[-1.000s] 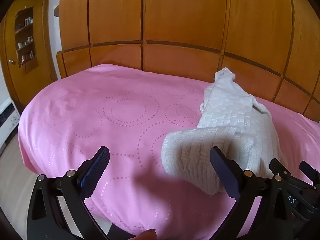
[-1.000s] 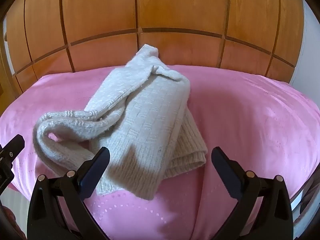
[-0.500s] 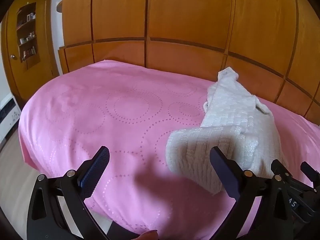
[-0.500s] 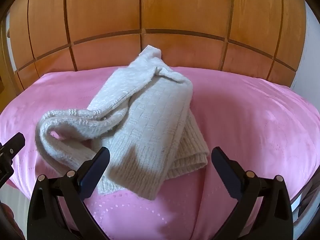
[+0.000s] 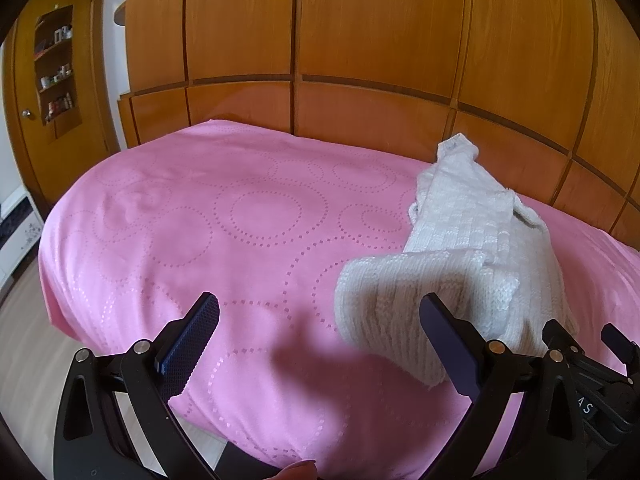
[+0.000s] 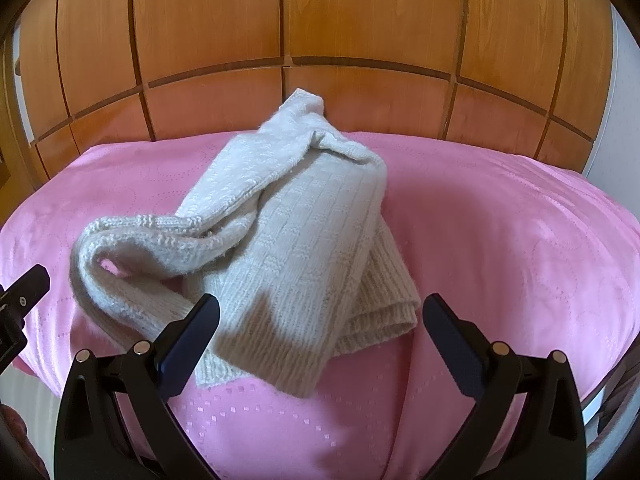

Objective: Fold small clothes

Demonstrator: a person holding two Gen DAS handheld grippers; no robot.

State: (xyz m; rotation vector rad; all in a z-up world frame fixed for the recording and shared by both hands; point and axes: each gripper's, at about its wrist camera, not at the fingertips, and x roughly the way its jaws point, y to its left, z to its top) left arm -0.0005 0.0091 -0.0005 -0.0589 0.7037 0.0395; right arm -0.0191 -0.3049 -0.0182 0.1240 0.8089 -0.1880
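Lying crumpled, one cream knit garment (image 6: 280,240) — one pink bedspread (image 5: 200,240), two claws, left claw (image 5: 320,328), right claw (image 6: 320,328), both spread.

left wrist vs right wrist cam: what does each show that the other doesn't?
Only the left wrist view: a wall niche with shelves of small items, a strip of floor, and the bedspread's dotted circle pattern stretching left of the garment. Only the right wrist view: the cream knit garment whole, with its looped sleeve. Both: the pink bedspread, wood panelling, and an open claw, left claw, right claw.
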